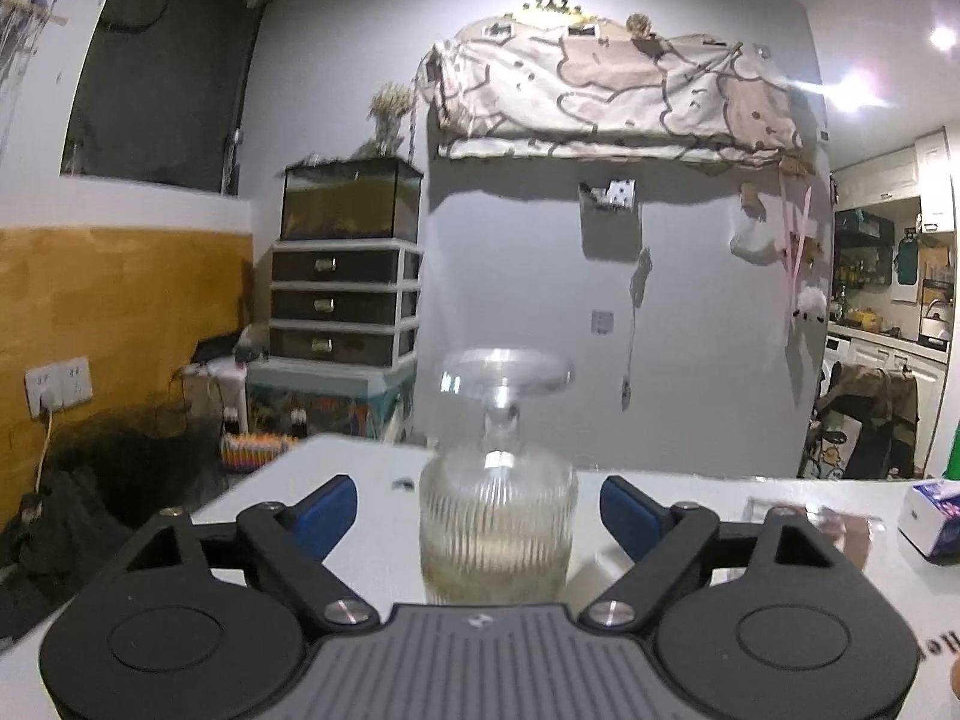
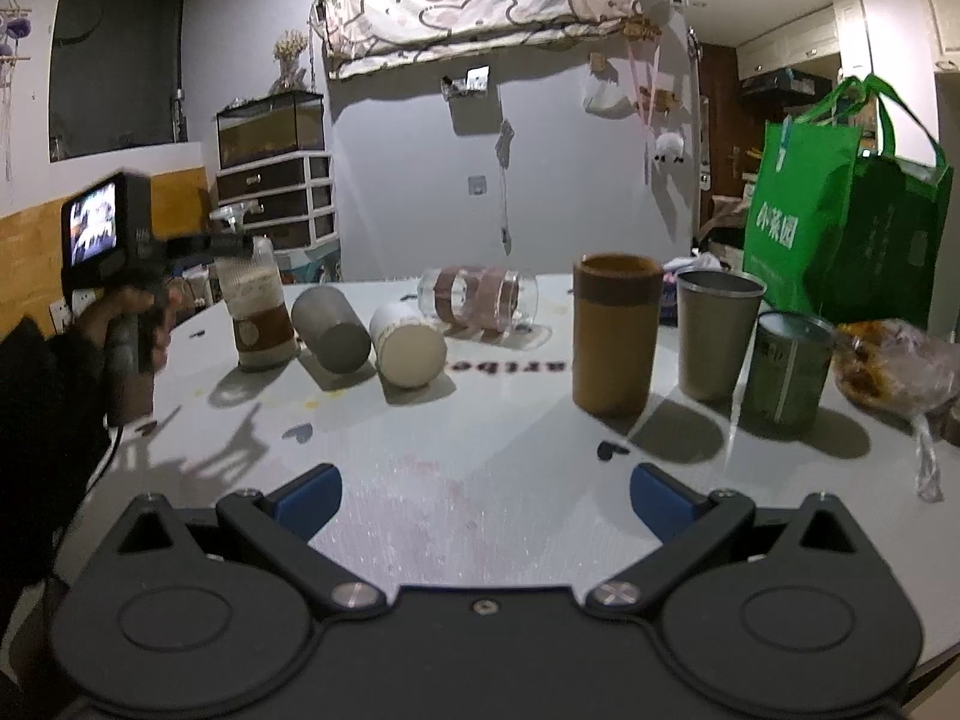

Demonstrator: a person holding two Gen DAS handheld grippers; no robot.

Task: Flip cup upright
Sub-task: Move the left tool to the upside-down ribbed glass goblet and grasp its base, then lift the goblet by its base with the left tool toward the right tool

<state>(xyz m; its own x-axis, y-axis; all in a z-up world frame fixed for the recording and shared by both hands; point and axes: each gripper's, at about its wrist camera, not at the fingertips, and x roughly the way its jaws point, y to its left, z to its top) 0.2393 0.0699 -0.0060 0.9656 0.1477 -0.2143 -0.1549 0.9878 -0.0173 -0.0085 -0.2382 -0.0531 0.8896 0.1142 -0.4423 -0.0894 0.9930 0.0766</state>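
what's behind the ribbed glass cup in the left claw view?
Behind the ribbed glass cup: bare table edge, then grey wall. The left claw is open around it. Its body hides the tabletop directly behind.

Green tote bag (image 2: 840, 204) stood at table's (image 2: 480, 480) far right, bagged food (image 2: 894, 360) just beside it. Fish tank (image 1: 351, 198) sat atop drawer unit (image 1: 345, 300). Tissue box (image 1: 933, 516) near table edge.

Ribbed clear glass cup (image 1: 495, 531), shiny steel cup (image 2: 717, 333), matte tan cup (image 2: 615, 333), smooth white bench (image 2: 456, 480).
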